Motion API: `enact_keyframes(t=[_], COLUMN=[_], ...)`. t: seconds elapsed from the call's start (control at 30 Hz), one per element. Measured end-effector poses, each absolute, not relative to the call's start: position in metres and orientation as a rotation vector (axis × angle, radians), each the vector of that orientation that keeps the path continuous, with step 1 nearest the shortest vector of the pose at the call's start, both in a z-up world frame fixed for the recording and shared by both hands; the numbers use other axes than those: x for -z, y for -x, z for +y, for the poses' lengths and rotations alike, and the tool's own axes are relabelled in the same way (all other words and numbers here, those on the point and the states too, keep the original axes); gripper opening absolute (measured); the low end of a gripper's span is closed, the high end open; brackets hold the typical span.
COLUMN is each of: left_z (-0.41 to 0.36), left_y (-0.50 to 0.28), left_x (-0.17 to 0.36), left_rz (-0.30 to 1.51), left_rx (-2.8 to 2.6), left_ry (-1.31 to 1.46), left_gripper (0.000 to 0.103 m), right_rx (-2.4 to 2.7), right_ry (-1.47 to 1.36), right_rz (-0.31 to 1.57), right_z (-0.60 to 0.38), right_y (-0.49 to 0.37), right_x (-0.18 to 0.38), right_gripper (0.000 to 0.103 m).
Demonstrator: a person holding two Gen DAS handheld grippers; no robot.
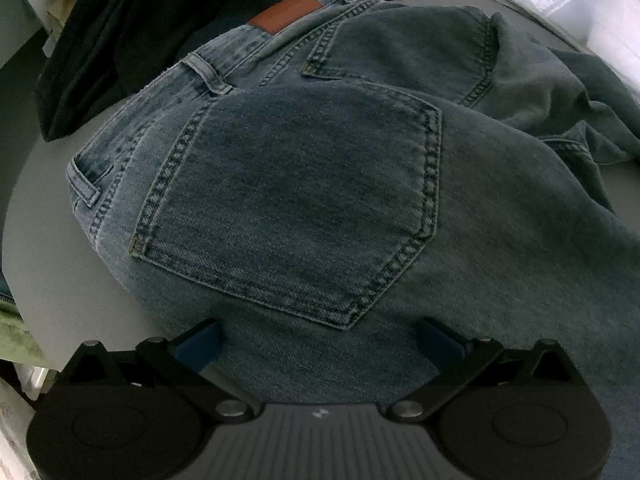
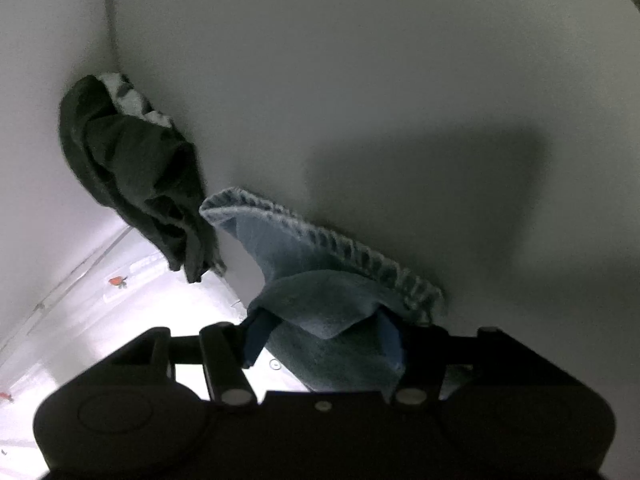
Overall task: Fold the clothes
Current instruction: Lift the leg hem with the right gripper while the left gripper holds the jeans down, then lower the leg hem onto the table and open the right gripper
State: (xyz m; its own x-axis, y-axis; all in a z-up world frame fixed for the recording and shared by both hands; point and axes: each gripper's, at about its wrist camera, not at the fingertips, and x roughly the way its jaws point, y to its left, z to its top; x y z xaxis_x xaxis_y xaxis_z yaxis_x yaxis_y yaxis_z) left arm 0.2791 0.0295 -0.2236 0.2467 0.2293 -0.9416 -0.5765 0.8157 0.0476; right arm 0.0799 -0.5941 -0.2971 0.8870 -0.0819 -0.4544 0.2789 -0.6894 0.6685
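Pinching a stitched hem of the heavy, limp blue denim jeans, the right gripper lifts it; the left gripper hovers wide open, empty, just short of their back pocket on the grey bench. Thick seams suit gripping; beyond the jeans lies a dark crumpled garment.

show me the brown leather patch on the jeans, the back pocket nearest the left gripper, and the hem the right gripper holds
leather patch (image 1: 285,14), left wrist view, middle of the patch
back pocket (image 1: 296,196), left wrist view, centre of the pocket panel
jeans hem (image 2: 320,240), right wrist view, stitched edge above the gripper
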Motion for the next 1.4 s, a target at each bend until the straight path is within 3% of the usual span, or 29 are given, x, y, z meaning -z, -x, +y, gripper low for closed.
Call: enact_keyframes(t=[0.1,0.17,0.2,0.23,0.43,0.57,0.77,0.93,1.07,1.1,1.2,1.33,1.4], left_z=[0.030,0.030,0.030,0.030,0.029,0.027,0.025,0.025,0.027,0.027,0.028,0.028,0.028], left_y=[-0.280,-0.279,-0.279,-0.279,-0.279,-0.278,-0.276,-0.276,-0.276,-0.276,-0.277,-0.278,-0.278], left_x=[0.223,0.223,0.222,0.222,0.223,0.223,0.224,0.224,0.225,0.225,0.225,0.225,0.225], left_rz=[1.205,1.204,1.202,1.201,1.200,1.203,1.195,1.192,1.193,1.195,1.202,1.205,1.206], left_rx=[-0.560,-0.560,-0.559,-0.559,-0.557,-0.548,-0.549,-0.547,-0.544,-0.543,-0.539,-0.540,-0.542], left_ry=[0.336,0.336,0.335,0.334,0.331,0.327,0.321,0.318,0.316,0.316,0.317,0.320,0.322], left_gripper=[0.103,0.103,0.103,0.103,0.103,0.103,0.103,0.103,0.103,0.103,0.103,0.103,0.103], right_rx=[0.628,0.676,0.697,0.717,0.732,0.600,0.778,0.855,0.782,0.764,0.710,0.685,0.738], right_ry=[-2.238,-2.161,-2.126,-2.106,-1.802,-1.612,-1.571,-1.567,-1.527,-1.517,-1.486,-1.370,-1.264], right_rz=[0.135,0.131,0.132,0.146,0.234,0.065,0.266,0.369,0.336,0.328,0.303,0.287,0.387], right_z=[-0.598,-0.602,-0.604,-0.607,-0.632,-0.630,-0.624,-0.615,-0.620,-0.621,-0.625,-0.624,-0.623], right_y=[-0.080,-0.079,-0.079,-0.075,-0.068,-0.056,-0.037,-0.029,-0.032,-0.033,-0.035,-0.025,-0.025], right_x=[0.295,0.288,0.285,0.282,0.230,0.193,0.217,0.242,0.240,0.239,0.238,0.213,0.210], right_gripper=[0.051,0.037,0.021,0.014,0.012,0.010,0.011,0.039,0.044,0.040,0.006,0.004,0.004])
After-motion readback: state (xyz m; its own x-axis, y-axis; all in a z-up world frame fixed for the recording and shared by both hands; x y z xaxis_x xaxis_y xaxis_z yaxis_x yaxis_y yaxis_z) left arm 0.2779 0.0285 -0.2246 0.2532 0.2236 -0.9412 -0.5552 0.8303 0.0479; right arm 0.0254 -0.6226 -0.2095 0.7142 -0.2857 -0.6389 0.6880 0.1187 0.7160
